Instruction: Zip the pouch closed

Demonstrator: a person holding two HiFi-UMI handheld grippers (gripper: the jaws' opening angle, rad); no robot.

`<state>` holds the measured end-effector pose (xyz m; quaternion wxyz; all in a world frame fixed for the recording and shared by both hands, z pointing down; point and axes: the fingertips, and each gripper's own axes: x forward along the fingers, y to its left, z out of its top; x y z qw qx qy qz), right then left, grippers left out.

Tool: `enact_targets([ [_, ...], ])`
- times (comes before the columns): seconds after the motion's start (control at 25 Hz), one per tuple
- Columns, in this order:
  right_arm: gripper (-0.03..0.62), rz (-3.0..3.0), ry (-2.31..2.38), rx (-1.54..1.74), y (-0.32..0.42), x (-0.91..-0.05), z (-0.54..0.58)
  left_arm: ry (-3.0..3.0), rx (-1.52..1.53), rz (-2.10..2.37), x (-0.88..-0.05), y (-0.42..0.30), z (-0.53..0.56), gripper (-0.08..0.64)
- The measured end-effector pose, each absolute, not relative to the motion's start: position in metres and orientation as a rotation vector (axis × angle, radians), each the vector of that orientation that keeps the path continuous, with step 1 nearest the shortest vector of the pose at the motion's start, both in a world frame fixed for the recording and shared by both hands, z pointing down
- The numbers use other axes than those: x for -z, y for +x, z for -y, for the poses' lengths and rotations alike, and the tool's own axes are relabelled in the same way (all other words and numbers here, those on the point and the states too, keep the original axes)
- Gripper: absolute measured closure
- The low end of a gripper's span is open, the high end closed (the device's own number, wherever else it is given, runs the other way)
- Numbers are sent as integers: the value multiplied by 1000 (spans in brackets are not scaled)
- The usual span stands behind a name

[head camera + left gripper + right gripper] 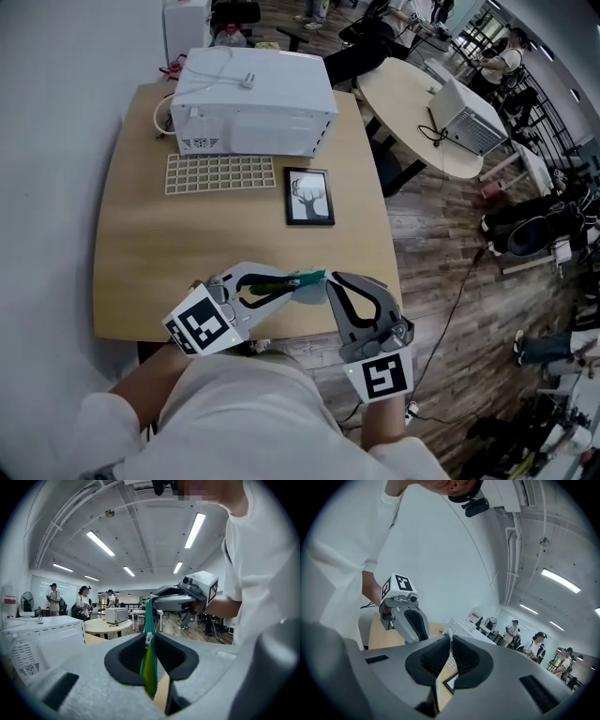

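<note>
Surface: a tan wooden table [131, 244] with a pale wall along its left edge. Left of the framed picture [308, 196] lies a white grid tray [220, 173]. Behind the picture stands a white oven-like box [255, 103]. Right of the picture the tabletop ends and the plank floor [441, 234] begins. A round table [403, 94] sits further right and back, with people beyond it.

Room to move: from the picture toward you there is open wood out to the near edge. Your two grippers hang at that edge, facing each other.

Left gripper [279, 284]: roughly level, marker cube toward you. Its pads are pressed onto the pouch [302, 278] at the zip, with the silver pull [147, 639] right at the pad line. The pouch, teal and yellow-green, is stretched edge-on in the air between the grippers, on your side of the picture.

Right gripper [328, 284]: also near level. Its fingers pinch the pouch's other end, and a thin strip shows between the pads.
</note>
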<state>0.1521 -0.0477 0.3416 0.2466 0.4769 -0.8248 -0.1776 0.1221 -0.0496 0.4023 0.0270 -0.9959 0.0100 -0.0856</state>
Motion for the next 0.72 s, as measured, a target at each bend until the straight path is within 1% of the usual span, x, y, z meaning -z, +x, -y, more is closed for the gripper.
enact_targets([
  [0.04, 569, 2254, 1295, 486, 151, -342, 48, -3086, 265, -33, -403, 121, 51, 479],
  [0.08, 569, 2258, 1292, 484, 149, -342, 49, -3096, 266, -31, -404, 120, 53, 471],
  [0.24, 569, 2268, 1272, 476, 144, -345, 53, -3123, 303, 0, -411, 121, 55, 471],
  [0.52, 568, 2295, 1222, 490, 136, -348, 59, -3116, 387, 90, -423, 128, 52, 502],
  [0.72, 569, 2242, 1261, 449, 160, -358, 66, -3137, 365, 75, -422, 124, 61, 512],
])
